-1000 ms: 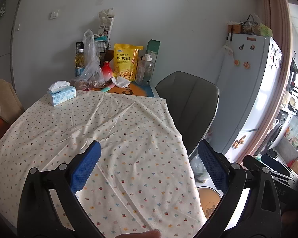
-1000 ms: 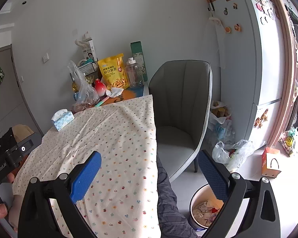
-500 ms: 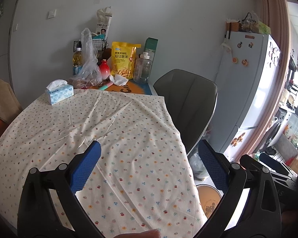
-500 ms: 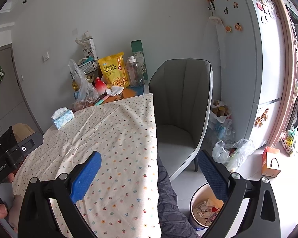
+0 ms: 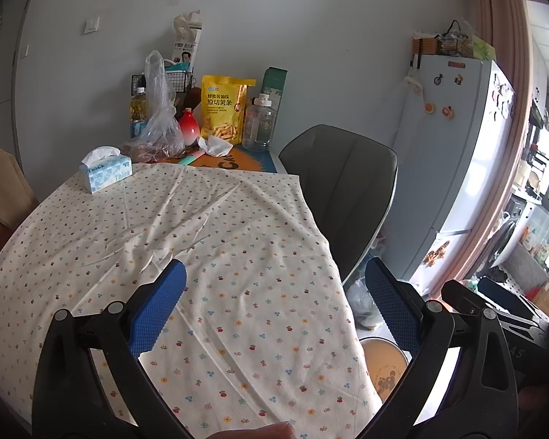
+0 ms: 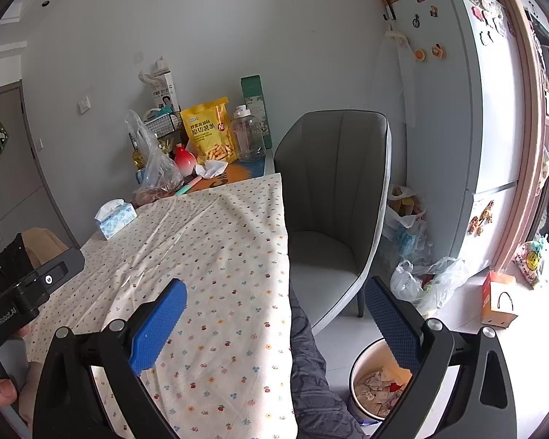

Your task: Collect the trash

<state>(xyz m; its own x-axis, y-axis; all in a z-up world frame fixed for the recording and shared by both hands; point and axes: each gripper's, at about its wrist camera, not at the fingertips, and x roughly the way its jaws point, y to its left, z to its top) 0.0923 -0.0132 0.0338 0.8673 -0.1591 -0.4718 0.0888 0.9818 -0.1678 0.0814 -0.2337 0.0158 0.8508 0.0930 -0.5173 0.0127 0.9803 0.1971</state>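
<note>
A crumpled white tissue point(image 5: 216, 145) point(image 6: 210, 168) lies at the far end of the table, in front of a yellow snack bag point(image 5: 223, 109) point(image 6: 210, 132). A round trash bin point(image 6: 378, 384) with paper scraps inside stands on the floor at the table's right; its rim point(image 5: 382, 364) shows past the tablecloth edge. My left gripper point(image 5: 274, 307) is open above the floral tablecloth point(image 5: 201, 256), nothing between its blue pads. My right gripper point(image 6: 274, 322) is open too, hovering over the table's right edge and empty.
A grey chair point(image 6: 333, 197) stands by the table's right side. A tissue box point(image 5: 104, 173), a clear plastic bag point(image 5: 157, 124), a red vase point(image 5: 189, 126) and a water bottle point(image 5: 260, 122) crowd the far end. The fridge point(image 6: 457, 109) and floor bags point(image 6: 428, 281) are right.
The left gripper has drawn back slightly, so the far table items look a little smaller. The right gripper has barely moved. Both stay open.
</note>
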